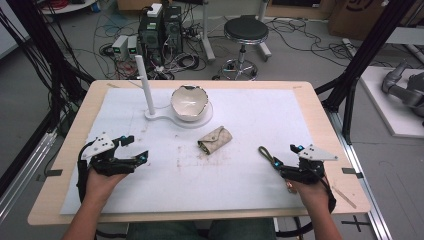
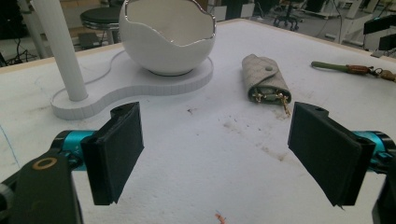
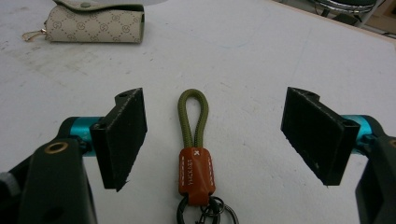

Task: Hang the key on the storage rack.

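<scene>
On the white mat, scene centre: beige key pouch (image 1: 215, 139) lying flat, flap snapped shut, gold hooks poking out of the end pointing toward the left gripper.
Key pouch placing: resting apart from everything else, probably so either hand can get at it; sitting at about 5 o'clock from the white bowl (image 1: 189, 103).
Bowl placing: standing upright on the round end of a white stand (image 1: 172, 119), likely waiting as the place for small items; white post (image 1: 144, 85) rising at 9 o'clock from the bowl.
Keychain (image 3: 195, 151) placing: lying straight on the mat, olive cord loop pointing toward 12 o'clock in the right gripper view, brown leather tab and dark rings nearest the camera; seemingly lined up for a pinch across the tab.
Right gripper (image 3: 212, 140): hovering over the keychain, jaws spread wide, pads well clear on both sides, gripping nothing.
Left gripper (image 2: 215, 154): spread wide over bare mat, holding nothing, touching nothing; key pouch lying at about 1 o'clock ahead of it.
Likely reason for poses: right hand getting ready to pick up the keychain, left hand waiting aside.
</scene>
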Demonstrator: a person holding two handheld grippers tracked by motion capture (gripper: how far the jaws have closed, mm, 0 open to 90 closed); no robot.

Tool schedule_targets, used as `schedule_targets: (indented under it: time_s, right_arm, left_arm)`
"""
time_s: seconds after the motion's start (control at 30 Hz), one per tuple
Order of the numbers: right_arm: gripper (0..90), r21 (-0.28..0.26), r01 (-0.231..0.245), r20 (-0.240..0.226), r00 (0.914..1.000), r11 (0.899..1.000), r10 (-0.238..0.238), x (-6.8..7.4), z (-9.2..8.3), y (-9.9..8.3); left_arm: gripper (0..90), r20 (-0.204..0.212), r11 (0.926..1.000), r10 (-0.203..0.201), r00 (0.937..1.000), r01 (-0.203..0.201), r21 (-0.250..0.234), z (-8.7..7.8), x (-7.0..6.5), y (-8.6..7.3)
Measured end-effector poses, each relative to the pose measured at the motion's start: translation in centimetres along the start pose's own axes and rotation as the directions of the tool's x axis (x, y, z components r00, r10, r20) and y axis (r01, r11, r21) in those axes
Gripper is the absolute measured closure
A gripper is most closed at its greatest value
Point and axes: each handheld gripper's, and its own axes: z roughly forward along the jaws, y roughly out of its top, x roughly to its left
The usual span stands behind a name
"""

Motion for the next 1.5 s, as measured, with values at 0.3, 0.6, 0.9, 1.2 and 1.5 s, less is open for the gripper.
schedule_targets:
  time_s: [0.3,0.6,0.9,1.2,1.5]
  right_arm:
    - [23.0,0.027,0.016,-0.008,0.9998,1.000,-0.016,-0.2,0.5,-0.1]
    - [24.3,0.081,0.040,-0.012,0.9992,0.996,-0.039,0.3,0.9,0.0]
    - [28.8,0.214,0.067,-0.039,0.9975,0.975,-0.060,0.3,2.2,-0.5]
    - [40.7,0.301,0.021,-0.043,0.9990,0.954,-0.008,-0.2,3.0,-0.9]
    - [54.5,0.309,-0.010,-0.094,0.9948,0.951,0.041,-0.5,2.9,-0.9]
  left_arm:
    - [18.1,0.005,0.9997,0.012,0.9999,-0.012,0.022,0.7,0.0,0.0]
    - [18.1,0.005,0.9997,0.010,0.9999,-0.010,0.022,0.5,0.2,0.0]
    - [18.1,0.006,0.9993,0.016,0.9999,-0.016,0.033,0.5,0.2,-0.1]
    - [18.1,-0.002,0.9991,0.014,0.9999,-0.014,0.039,0.3,0.3,-0.2]
    - [18.1,0.007,0.9988,0.018,0.9998,-0.018,0.045,0.5,0.1,-0.2]
